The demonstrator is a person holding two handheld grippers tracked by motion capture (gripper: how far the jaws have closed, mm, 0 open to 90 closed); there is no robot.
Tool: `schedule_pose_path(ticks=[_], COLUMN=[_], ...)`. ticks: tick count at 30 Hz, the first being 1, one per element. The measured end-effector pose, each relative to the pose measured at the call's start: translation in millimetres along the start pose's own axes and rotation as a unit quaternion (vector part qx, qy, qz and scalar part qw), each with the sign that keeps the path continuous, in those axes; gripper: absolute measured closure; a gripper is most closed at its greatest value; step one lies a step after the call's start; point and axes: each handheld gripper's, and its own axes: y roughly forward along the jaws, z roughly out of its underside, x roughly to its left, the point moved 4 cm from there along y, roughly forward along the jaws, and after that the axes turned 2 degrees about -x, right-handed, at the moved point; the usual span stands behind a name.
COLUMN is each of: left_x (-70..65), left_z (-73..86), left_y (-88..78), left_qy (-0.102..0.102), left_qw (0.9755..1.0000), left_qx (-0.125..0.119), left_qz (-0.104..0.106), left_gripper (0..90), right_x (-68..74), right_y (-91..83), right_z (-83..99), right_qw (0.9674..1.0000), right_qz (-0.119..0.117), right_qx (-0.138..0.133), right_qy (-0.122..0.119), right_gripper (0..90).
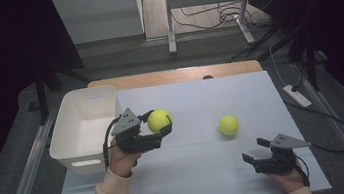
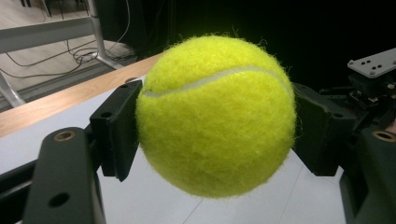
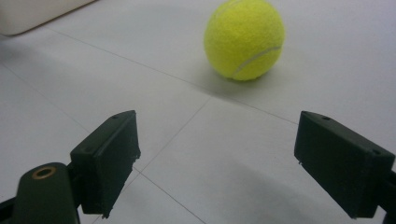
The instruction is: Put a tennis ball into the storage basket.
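Gripping a ball (image 1: 159, 120) beside the bin (image 1: 85, 131), the left tool (image 1: 156, 129) hovers above the desk (image 1: 195, 174); the right tool (image 1: 256, 149) gapes wide. Left gripper view: jaws clamp the ball's sides. Right gripper view: a second ball (image 3: 244, 39) lies ahead, untouched.

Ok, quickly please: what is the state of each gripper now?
Left gripper: closed on a tennis ball, lifted off the table.
Right gripper: open, holding nothing.
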Motion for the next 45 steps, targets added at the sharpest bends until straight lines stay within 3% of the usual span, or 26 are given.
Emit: schedule_pose_path(ticks=[10,21,45], left_x=[1.7,6.3,28.0], left_z=[-11.9,-27.5,-44.4], left_y=[-4.1,-7.0,-18.8], left_qy=[-0.008,-0.005,-0.025], left_qw=[0.9998,0.9997,0.9981], left_qx=[-0.018,-0.018,-0.028], left_qz=[-0.003,-0.018,-0.050], left_gripper=[26.4,26.4,26.4], right_x=[-1.0,-2.1,-1.9], right_y=[-0.9,-2.1,-3.6], right_z=[-0.7,-0.5,-1.9], right_qw=[1.0000,1.0000,0.9999], right_qz=[0.000,-0.001,0.003], right_qx=[-0.003,-0.004,-0.010], right_qy=[0.001,0.001,0.002], right_gripper=[14.1,14.1,14.3])
